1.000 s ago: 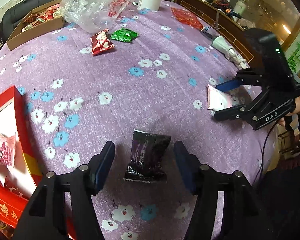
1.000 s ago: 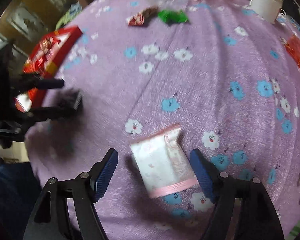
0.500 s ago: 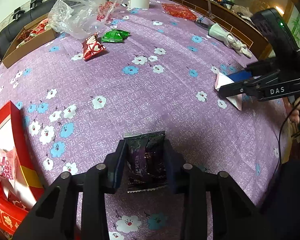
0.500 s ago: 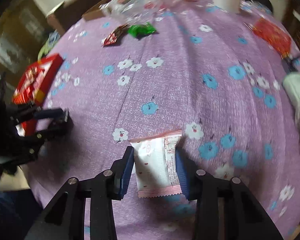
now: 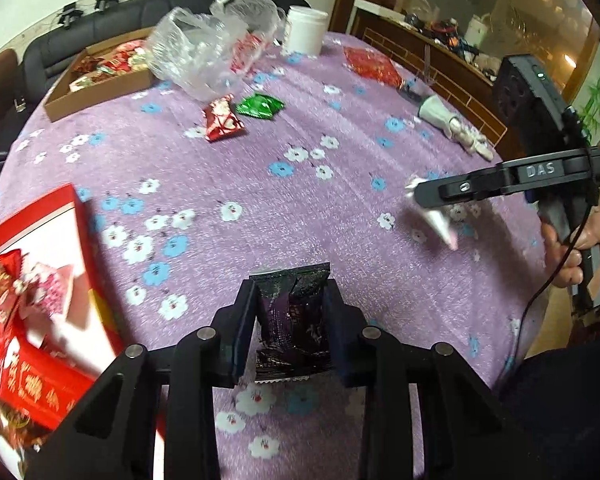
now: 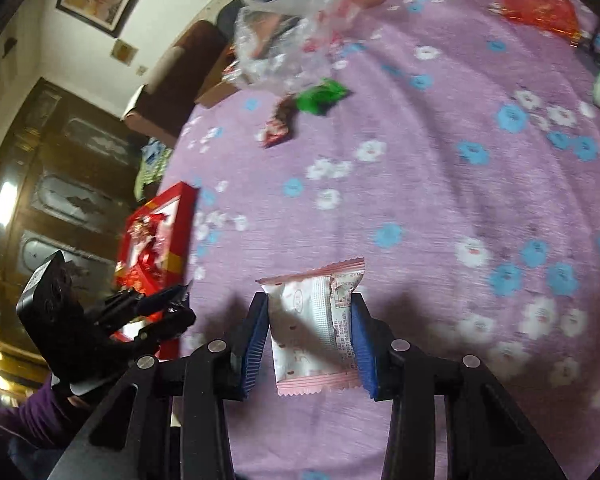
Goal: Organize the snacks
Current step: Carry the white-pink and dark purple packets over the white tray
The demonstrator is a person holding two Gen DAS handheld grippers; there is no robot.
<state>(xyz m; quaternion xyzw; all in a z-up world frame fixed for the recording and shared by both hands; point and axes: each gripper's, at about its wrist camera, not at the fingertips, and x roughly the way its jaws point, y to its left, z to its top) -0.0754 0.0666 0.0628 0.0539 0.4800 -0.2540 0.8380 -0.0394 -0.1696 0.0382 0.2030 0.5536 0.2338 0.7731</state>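
Observation:
My left gripper point(image 5: 291, 300) is shut on a black snack packet point(image 5: 292, 320) and holds it above the purple flowered tablecloth point(image 5: 340, 128). My right gripper point(image 6: 310, 312) is shut on a white and pink snack packet point(image 6: 314, 320), also lifted; it shows at the right in the left wrist view point(image 5: 436, 216). A red box point(image 5: 40, 280) with snacks inside lies at the left; it also shows in the right wrist view point(image 6: 156, 236). A red packet point(image 5: 222, 120) and a green packet point(image 5: 260, 105) lie farther back.
A cardboard tray of snacks point(image 5: 96, 76), a clear plastic bag point(image 5: 204, 52) and a white jar point(image 5: 304, 30) stand at the back. A red foil bag point(image 5: 372, 66) and a white object point(image 5: 452, 124) lie at the back right.
Both grippers closed on their packets, the left on the black one, the right on the white and pink one, and lifted them off the cloth.

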